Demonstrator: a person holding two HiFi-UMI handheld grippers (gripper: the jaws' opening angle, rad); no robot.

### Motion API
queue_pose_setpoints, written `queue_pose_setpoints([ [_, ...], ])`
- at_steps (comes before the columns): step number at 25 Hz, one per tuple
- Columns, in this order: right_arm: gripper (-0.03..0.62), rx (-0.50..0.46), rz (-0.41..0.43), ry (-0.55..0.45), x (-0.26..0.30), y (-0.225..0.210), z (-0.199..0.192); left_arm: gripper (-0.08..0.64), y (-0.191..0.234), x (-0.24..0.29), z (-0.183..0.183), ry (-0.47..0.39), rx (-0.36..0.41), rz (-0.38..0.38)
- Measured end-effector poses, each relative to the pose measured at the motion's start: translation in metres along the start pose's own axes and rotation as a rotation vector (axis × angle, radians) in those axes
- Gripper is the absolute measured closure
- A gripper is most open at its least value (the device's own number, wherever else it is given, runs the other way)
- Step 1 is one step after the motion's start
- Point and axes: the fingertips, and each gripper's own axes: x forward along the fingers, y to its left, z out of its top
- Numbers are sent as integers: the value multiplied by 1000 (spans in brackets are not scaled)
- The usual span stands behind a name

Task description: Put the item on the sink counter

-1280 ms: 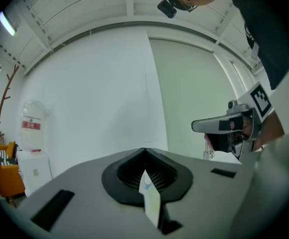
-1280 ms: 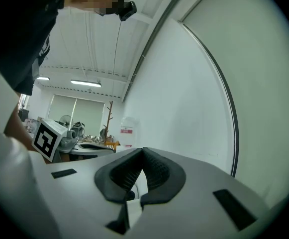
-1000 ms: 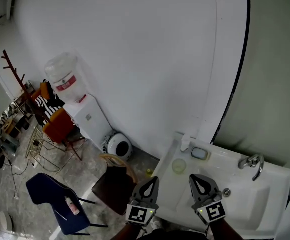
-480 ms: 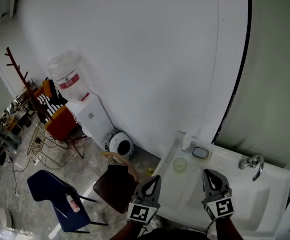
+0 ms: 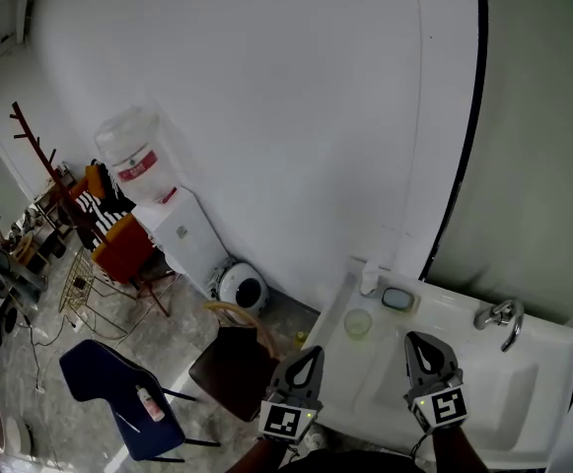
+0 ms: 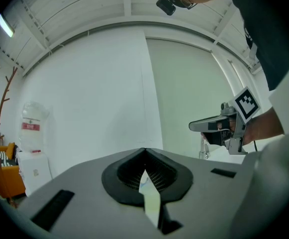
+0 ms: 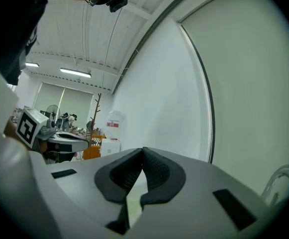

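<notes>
**Two grippers empty, item off left**

Left gripper and right gripper: fingers pressed together, nothing between. Probable item, a pink bottle lying on the blue chair, sits left of the left fingers, nearer that hand. Sink bench lies just ahead of the right fingers.

The white sink counter carried a pale green round item toward its eleven o'clock corner. At one o'clock from that lay a grey soap dish, with a small white container just beside it at ten o'clock, against the wall. The faucet stood at the twelve o'clock edge of the basin. On the grey floor, at nine o'clock of the counter, stood a brown chair and, farther out, a blue chair.
</notes>
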Motion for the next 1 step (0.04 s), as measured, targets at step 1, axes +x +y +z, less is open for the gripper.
queue_pose_setpoints([
  [1, 579, -1, 1, 1, -1, -3, 1, 548, -2, 2, 1, -4, 1, 0],
])
